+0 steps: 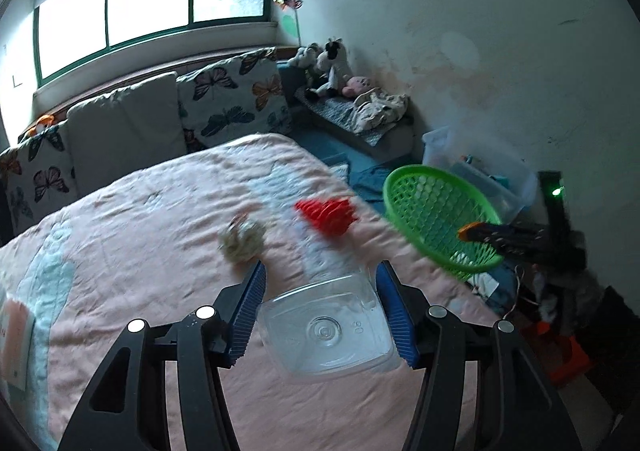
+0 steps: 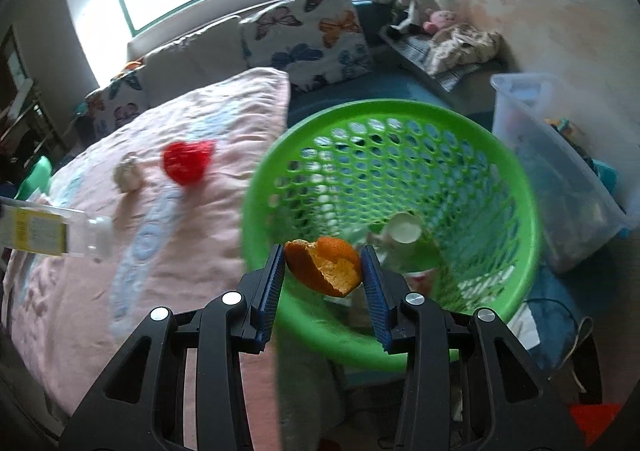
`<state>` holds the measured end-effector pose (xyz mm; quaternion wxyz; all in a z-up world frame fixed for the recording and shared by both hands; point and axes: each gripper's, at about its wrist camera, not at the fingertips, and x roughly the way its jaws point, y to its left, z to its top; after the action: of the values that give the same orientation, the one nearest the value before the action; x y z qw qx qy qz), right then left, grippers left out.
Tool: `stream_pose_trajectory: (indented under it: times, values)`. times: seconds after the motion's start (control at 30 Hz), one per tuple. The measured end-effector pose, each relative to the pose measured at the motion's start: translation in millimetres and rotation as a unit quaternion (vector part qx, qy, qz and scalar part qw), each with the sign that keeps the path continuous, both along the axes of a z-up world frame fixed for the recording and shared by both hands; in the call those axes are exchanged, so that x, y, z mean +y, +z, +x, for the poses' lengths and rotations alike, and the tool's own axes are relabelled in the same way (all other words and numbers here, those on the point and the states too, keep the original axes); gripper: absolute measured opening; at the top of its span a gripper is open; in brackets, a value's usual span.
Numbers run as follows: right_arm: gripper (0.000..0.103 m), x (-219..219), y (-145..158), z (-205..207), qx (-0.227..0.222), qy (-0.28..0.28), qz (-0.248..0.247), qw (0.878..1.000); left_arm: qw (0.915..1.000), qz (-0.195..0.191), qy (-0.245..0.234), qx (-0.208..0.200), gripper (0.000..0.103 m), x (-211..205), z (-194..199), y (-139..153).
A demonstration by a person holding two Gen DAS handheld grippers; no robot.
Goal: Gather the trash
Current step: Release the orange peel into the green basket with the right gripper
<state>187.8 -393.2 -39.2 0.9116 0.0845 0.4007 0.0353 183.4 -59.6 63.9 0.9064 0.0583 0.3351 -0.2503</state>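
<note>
My left gripper (image 1: 320, 279) is shut on a clear plastic bottle (image 1: 328, 327), held base toward the camera above the pink bed; the bottle also shows in the right wrist view (image 2: 56, 231). My right gripper (image 2: 323, 251) is shut on an orange peel (image 2: 326, 265), held over the rim of the green mesh basket (image 2: 516, 187). The basket holds a paper cup (image 2: 404, 229) and other scraps. A crumpled paper ball (image 1: 242, 237) and a red plastic piece (image 1: 330, 213) lie on the bed. The basket (image 1: 436, 211) stands at the bed's right edge.
The bed has a pink quilt (image 1: 160, 251) with butterfly cushions (image 1: 236, 99) along the window wall. A clear storage bin (image 2: 560, 171) stands right of the basket. Soft toys (image 1: 328, 67) and crumpled cloth sit on a low shelf by the wall.
</note>
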Motion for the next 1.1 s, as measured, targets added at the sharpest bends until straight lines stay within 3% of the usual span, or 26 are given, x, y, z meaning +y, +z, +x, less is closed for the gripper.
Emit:
stream_pose_trajectory:
  times: [0.17, 0.3, 0.4, 0.43, 0.5, 0.87, 1.1]
  values:
    - [0.043, -17.0, -9.6, 7.5, 0.008, -0.021, -0.009, 1.000, 0.9996, -0.017, -0.020, -0.013, 0.055, -31.4, 8.2, 16.3]
    - [0.056, -27.7, -8.2, 8.7, 0.001, -0.030, -0.007, 1.000, 0.9988, -0.024, -0.039, -0.016, 0.054, -65.3, 19.0, 23.8]
    - [0.056, -34.5, -6.5, 6.3, -0.004, -0.033, -0.004, 0.999, 0.9984, -0.022, -0.048, -0.019, 0.052, -84.8, 23.3, 24.4]
    - [0.056, -37.1, -5.6, 5.6, -0.005, -0.033, -0.001, 0.999, 0.9982, -0.024, -0.053, -0.016, 0.048, -90.8, 25.0, 23.9]
    - [0.056, -41.6, -3.4, 1.8, -0.011, -0.033, 0.003, 0.999, 0.9960, -0.045, -0.075, 0.016, 0.003, -98.6, 33.5, 21.9]
    - [0.056, -45.3, -14.9, -5.4, -0.015, -0.042, 0.047, 0.998, 0.9951, -0.036, -0.071, 0.059, 0.002, -111.8, 51.6, -13.8]
    - [0.056, -39.5, -12.1, -8.0, -0.018, -0.034, 0.039, 0.998, 0.9947, -0.031, -0.073, 0.065, 0.003, -103.0, 50.8, -20.7]
